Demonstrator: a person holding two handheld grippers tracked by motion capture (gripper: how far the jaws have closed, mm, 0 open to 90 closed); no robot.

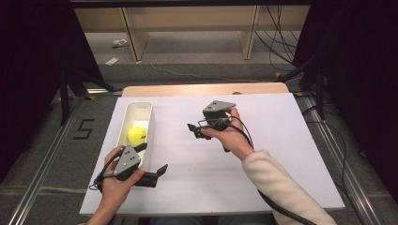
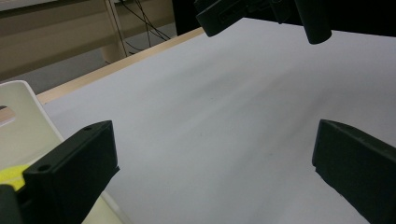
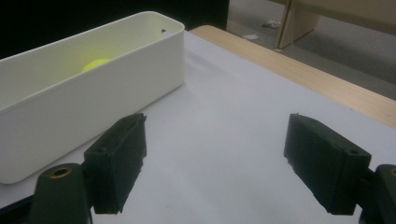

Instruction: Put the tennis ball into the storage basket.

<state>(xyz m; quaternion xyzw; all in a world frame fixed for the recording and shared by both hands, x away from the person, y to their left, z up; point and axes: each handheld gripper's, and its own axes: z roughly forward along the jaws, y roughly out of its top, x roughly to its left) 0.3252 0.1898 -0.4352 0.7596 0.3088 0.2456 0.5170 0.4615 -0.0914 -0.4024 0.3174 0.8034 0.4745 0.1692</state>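
A yellow ball (image 1: 137,135) lies inside a long white bin (image 1: 151,123) at the left of the table. My left gripper (image 1: 152,158) is at the bin's near end, open and empty, with one jaw over the bin's near rim. Its own view shows the open left gripper (image 2: 215,172), the bin's rim (image 2: 23,126) and a sliver of the ball (image 2: 11,176). My right gripper (image 1: 194,131) hovers over the middle of the table, open and empty, jaws pointing left toward the bin. The right gripper (image 3: 215,163) faces the bin's side wall (image 3: 93,98), the ball (image 3: 95,64) peeking over it.
A white sheet (image 1: 263,164) covers the table, with a wooden edge (image 1: 202,89) showing at the far side. Beyond it are floor, cables and wooden furniture legs. The other gripper (image 2: 261,16) shows at the top of the left gripper view.
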